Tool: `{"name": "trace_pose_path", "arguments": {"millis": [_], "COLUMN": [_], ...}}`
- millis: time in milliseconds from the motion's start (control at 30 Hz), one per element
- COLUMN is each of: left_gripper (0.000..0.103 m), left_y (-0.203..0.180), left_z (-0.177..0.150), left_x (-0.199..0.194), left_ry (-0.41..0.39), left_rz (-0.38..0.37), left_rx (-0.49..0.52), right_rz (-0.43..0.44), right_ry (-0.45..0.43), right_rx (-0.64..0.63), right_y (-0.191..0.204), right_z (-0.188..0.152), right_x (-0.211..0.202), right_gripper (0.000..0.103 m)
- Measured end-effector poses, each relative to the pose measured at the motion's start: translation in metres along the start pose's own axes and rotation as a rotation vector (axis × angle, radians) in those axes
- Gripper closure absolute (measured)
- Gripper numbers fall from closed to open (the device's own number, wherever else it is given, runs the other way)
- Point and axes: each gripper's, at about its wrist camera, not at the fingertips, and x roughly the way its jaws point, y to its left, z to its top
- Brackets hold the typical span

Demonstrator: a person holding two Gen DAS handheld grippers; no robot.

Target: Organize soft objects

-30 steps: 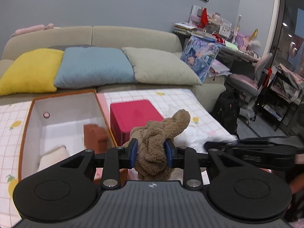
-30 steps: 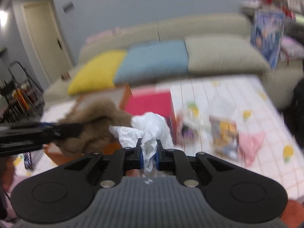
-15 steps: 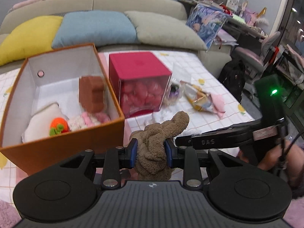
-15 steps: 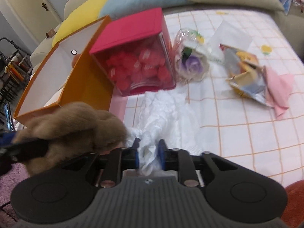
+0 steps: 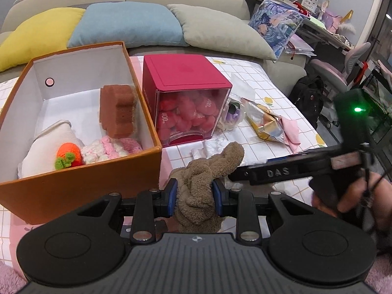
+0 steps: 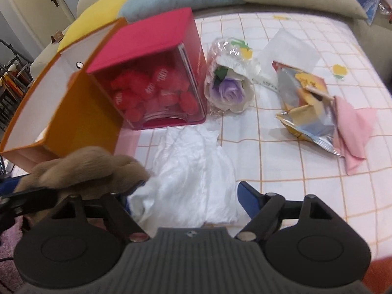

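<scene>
My left gripper [image 5: 195, 197] is shut on a brown fuzzy cloth [image 5: 205, 178], held just in front of the orange box [image 5: 80, 183]; the cloth also shows in the right wrist view [image 6: 83, 169]. The box holds a brown sponge [image 5: 117, 110], a cream cloth [image 5: 49, 144], a knitted orange carrot [image 5: 68, 155] and a pink-white knit [image 5: 110, 148]. My right gripper [image 6: 188, 193] is open, its jaws wide apart over a crumpled white plastic bag [image 6: 191, 169] lying on the checked tablecloth [image 6: 281, 147].
A red cube box of red plush pieces [image 6: 156, 73] stands right of the orange box. A wrapped purple flower [image 6: 230, 90], a foil snack packet [image 6: 306, 112] and a pink cloth [image 6: 352, 132] lie further right. A sofa with cushions [image 5: 127, 24] runs behind.
My right gripper has opened and let go of the white bag, which now lies on the table. Both grippers came down toward the table; the left still holds the brown cloth.
</scene>
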Motion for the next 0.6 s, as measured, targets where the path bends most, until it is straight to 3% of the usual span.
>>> {"name": "trace_pose_path", "arguments": {"millis": [167,300,433,600], "left_gripper": [0.069,0.069,0.069,0.069], "left_y": [0.003,0.003,0.002,0.003], "left_z": [-0.001,0.000,0.000,-0.001], "left_x": [0.003,0.005,0.004,0.004], "left_ry": [0.018,0.022,0.024,0.024], "left_rz": [0.005,0.003,0.004,0.004], "left_rx": [-0.012,-0.012,-0.013,-0.020], "right_rz": [0.044,0.027,0.017,0.001], "right_ry": [0.024,0.026,0.027,0.016], "right_rx": [0.021,-0.013,-0.061,-0.129], "right_y": [-0.006,-0.001,0.008,0.020], "right_z": [0.000,-0.001,-0.005,-0.007], "right_x": [0.017,0.021,0.021,0.020], "right_gripper": [0.030,0.033,0.056,0.075]}}
